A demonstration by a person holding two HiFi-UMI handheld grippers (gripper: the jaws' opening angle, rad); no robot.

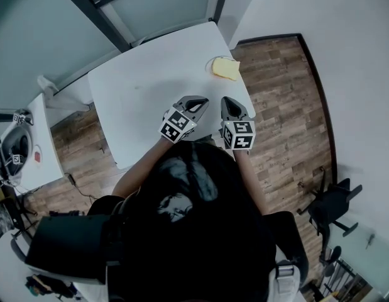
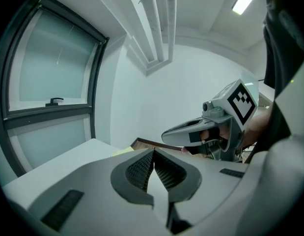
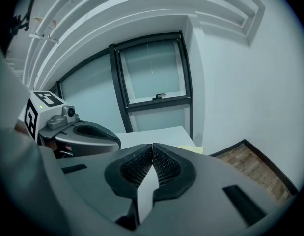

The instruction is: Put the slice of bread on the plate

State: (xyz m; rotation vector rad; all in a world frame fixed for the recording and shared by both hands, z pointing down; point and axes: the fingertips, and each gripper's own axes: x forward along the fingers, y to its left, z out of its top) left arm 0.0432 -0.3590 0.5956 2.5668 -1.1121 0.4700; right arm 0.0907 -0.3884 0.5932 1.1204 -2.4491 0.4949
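Observation:
A yellow slice of bread (image 1: pixel 225 68) lies on a white plate (image 1: pixel 211 62) at the far right corner of the white table (image 1: pixel 144 99). Both grippers hover side by side above the table's near edge, well short of the plate. My left gripper (image 1: pixel 200 102) has its jaws closed tip to tip with nothing between them, as the left gripper view (image 2: pixel 152 151) shows. My right gripper (image 1: pixel 228 102) is likewise shut and empty (image 3: pixel 152 146). A sliver of the bread (image 3: pixel 191 148) peeks over the right gripper's jaws, and a pale edge of the bread (image 2: pixel 123 152) shows in the left gripper view.
Wooden floor (image 1: pixel 288 118) runs along the table's right side. A black chair (image 1: pixel 332 206) stands at the lower right. A window with a dark frame (image 3: pixel 152 77) is behind the table, and a white side unit (image 1: pixel 24 150) stands to the left.

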